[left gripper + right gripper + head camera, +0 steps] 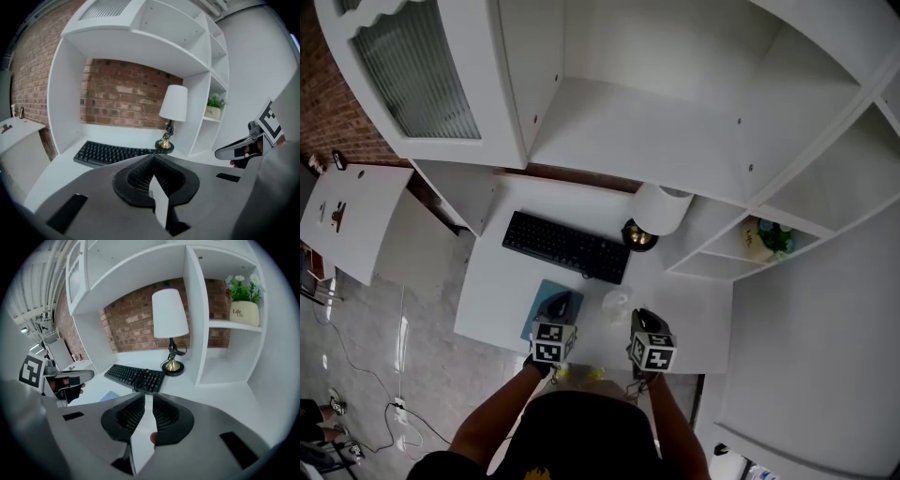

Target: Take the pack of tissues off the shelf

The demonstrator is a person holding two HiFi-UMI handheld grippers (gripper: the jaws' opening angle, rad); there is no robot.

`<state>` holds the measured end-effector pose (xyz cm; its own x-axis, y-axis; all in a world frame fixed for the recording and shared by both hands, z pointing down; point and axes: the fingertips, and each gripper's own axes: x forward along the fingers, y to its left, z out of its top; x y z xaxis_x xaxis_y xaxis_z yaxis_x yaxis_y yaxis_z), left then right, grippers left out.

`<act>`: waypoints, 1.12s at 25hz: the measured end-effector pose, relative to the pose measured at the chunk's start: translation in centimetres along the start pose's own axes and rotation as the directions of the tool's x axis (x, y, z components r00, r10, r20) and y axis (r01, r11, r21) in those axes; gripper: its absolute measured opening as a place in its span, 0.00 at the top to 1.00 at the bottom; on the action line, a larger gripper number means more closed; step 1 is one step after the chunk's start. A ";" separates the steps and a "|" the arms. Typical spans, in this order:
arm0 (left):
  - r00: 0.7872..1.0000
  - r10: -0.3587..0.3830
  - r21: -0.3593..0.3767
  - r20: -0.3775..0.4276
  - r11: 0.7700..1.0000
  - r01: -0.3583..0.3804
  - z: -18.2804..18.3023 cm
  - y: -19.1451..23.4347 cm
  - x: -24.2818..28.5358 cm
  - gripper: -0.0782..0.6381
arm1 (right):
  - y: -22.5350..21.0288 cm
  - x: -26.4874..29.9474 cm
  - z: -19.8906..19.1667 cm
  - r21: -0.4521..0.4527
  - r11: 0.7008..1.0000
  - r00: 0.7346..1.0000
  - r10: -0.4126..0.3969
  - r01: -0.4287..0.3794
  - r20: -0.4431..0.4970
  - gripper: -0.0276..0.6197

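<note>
White desk (487, 300) carries a keyboard (565, 247) at 12 o'clock; left tongs (151, 164) closed on nothing, right tongs (148, 398) a narrow slit apart, empty.

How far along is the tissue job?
Nothing looks done yet. The left hand-held gripper, jaws shut, and right hand-held gripper, jaws slightly apart, hold nothing, low over the desk. I cannot make out a tissue pack for sure. Left to do: finding, grasping and lifting it.

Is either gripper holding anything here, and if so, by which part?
Nothing is held. The left gripper has its jaws together with nothing between them; the right gripper shows only a narrow empty gap.
</note>
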<state>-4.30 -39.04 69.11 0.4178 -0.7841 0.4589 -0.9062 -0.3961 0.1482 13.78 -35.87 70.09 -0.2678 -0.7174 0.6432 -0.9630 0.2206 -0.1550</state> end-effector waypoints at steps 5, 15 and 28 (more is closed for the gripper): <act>0.993 -0.008 0.064 0.119 0.998 0.000 6.4 0.1 -1.0 0.87 | -0.8 -4.1 7.7 0.029 0.999 0.980 -0.026 0.021 0.200 0.95; 0.953 -0.047 0.194 0.300 0.981 -0.013 16.4 -1.7 -3.7 0.87 | 1.0 -11.2 18.1 -0.081 0.996 0.892 0.002 0.038 0.451 0.95; 0.933 -0.022 0.179 0.359 0.983 -0.046 18.6 1.3 -6.1 0.87 | 1.0 -13.7 20.0 -0.181 0.978 0.833 0.016 0.101 0.553 0.95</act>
<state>-6.82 -43.66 50.15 0.4331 -0.8946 0.1099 -0.8980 -0.4388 -0.0325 15.92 -39.01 46.13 -0.2557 -0.9594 0.1188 -0.9636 0.2629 0.0492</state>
